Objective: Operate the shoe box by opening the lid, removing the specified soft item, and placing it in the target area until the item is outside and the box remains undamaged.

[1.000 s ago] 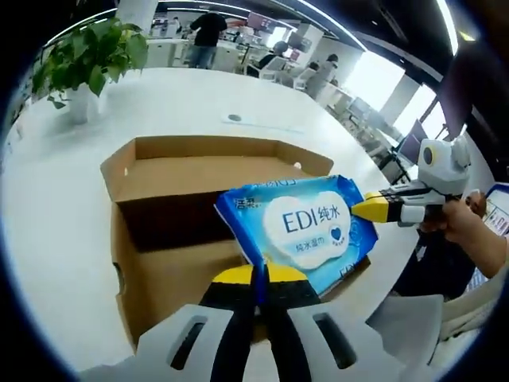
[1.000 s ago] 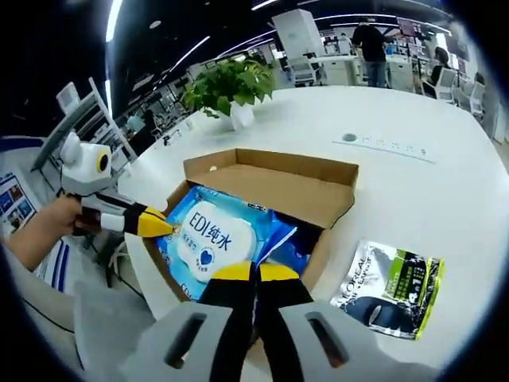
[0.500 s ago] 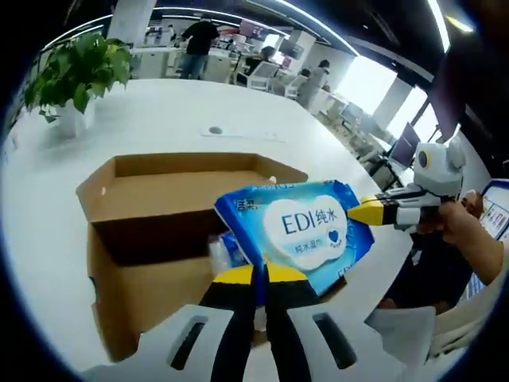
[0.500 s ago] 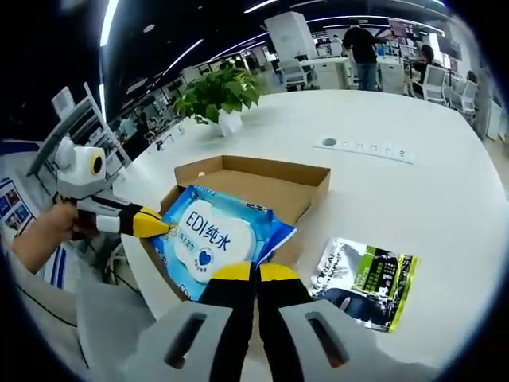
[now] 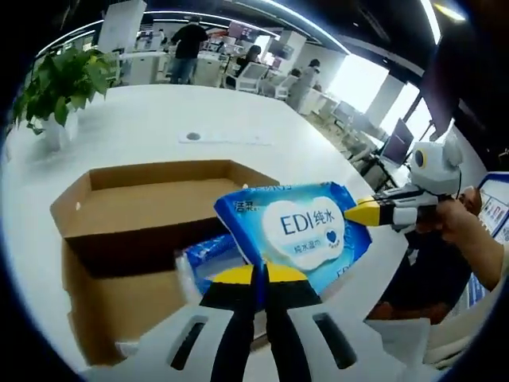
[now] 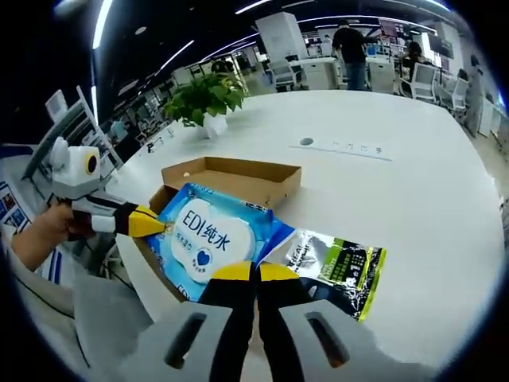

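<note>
A blue and white wet-wipes pack (image 5: 302, 227) printed "EDI" hangs above the open cardboard shoe box (image 5: 159, 171), held at two places. My left gripper (image 5: 259, 274) is shut on its near edge. My right gripper (image 5: 356, 213) comes in from the right, shut on the pack's right corner. In the right gripper view the same pack (image 6: 207, 235) is pinched by my right gripper (image 6: 254, 272) at the bottom, and my left gripper (image 6: 159, 227) grips its left corner. The box (image 6: 231, 171) lies behind the pack. Another blue packet (image 5: 208, 253) lies inside the box.
A dark and green sachet (image 6: 334, 263) lies on the white table (image 6: 413, 199) right of the box. A potted plant (image 5: 56, 87) stands at the far side, beyond a socket strip (image 6: 342, 147). A person's hand (image 5: 465, 231) holds the right gripper near the table's edge.
Both grippers have kept their hold and carried the wipes pack up and away from the box, toward the sachet. The box now sits further off and more to the left.
</note>
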Available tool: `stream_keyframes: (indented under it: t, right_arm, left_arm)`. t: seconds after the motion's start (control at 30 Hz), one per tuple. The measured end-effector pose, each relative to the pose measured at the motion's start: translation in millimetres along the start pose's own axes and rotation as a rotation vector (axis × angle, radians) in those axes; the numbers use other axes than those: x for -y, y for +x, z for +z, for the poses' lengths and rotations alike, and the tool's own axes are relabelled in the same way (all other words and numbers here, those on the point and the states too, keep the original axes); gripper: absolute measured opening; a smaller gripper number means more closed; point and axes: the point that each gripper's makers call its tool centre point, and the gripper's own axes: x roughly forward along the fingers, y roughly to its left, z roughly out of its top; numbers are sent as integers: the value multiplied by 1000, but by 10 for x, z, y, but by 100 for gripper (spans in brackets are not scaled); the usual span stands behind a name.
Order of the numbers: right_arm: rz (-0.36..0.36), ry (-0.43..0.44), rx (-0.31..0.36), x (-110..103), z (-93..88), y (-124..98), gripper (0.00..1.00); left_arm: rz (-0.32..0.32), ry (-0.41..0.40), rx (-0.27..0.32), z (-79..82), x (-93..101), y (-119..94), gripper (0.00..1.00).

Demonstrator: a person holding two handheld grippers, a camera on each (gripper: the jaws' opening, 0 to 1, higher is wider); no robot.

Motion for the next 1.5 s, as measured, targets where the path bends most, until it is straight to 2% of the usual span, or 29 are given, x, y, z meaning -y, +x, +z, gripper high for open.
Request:
stream_keyframes:
  t: [0.53,1.17,1.5]
  right_arm:
    - [-46,45,0,396,-50,-199,0]
    - [-85,65,-43,784,-163,-361,0]
    - [-107,69,-71,967,-203,-347,0]
  left_arm:
    - [-33,56,-14,107,320,277,0]
    - [-89,84,-55,71,645,589,0]
    - [-97,96,-92,36,715,790,0]
